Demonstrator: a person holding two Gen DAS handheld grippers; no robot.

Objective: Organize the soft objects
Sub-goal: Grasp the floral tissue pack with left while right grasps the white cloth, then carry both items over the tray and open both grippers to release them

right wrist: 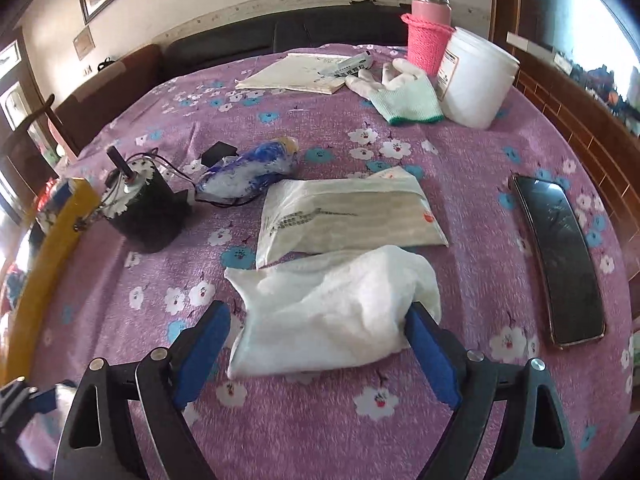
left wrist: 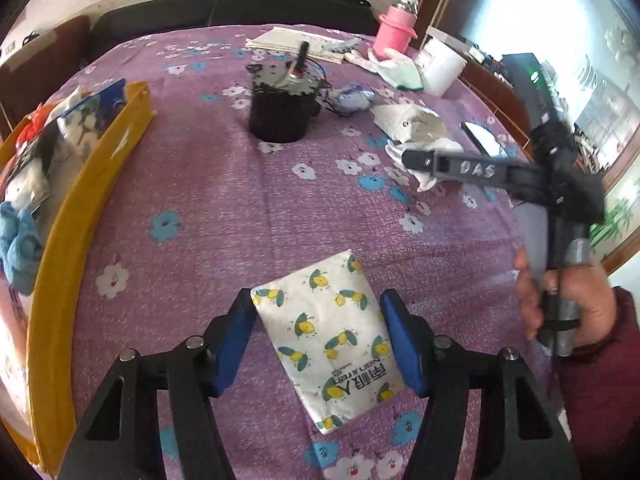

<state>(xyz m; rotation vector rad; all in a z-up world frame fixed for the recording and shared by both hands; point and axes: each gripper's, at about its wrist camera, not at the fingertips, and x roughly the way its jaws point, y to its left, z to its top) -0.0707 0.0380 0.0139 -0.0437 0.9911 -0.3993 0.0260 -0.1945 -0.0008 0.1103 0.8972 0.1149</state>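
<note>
Soft objects, sorting in progress; we list them near to far.

Item one: tissue pack [left wrist: 330, 340], lemon print, lying flat on the purple floral cloth [left wrist: 224, 208]. Our left gripper [left wrist: 318, 340] straddles it, jaws spread wide, a blue pad at each long edge; whether the pads press the pack yet we cannot tell. Nothing is lifted.

Item two: white towel [right wrist: 332, 312], rumpled, on the same cloth. Our right gripper [right wrist: 320, 352] is likewise spread, the towel's near end lying between its pads, ungrasped.

Step judged: both tools are set for pickup. Next, we think, each must close on its item, then carry it to the yellow bin [left wrist: 76, 216] at the left, which already holds a blue cloth [left wrist: 18, 244] and packets.

Further back: flat white pouch [right wrist: 348, 216], just behind the towel; blue-and-white bag [right wrist: 252, 168]; green-cuffed glove [right wrist: 404, 92] near the far edge.

Not soft, probably to stay: black motor [right wrist: 144, 208], phone [right wrist: 560, 260], white tub [right wrist: 476, 76], pink flask [right wrist: 428, 36].
</note>
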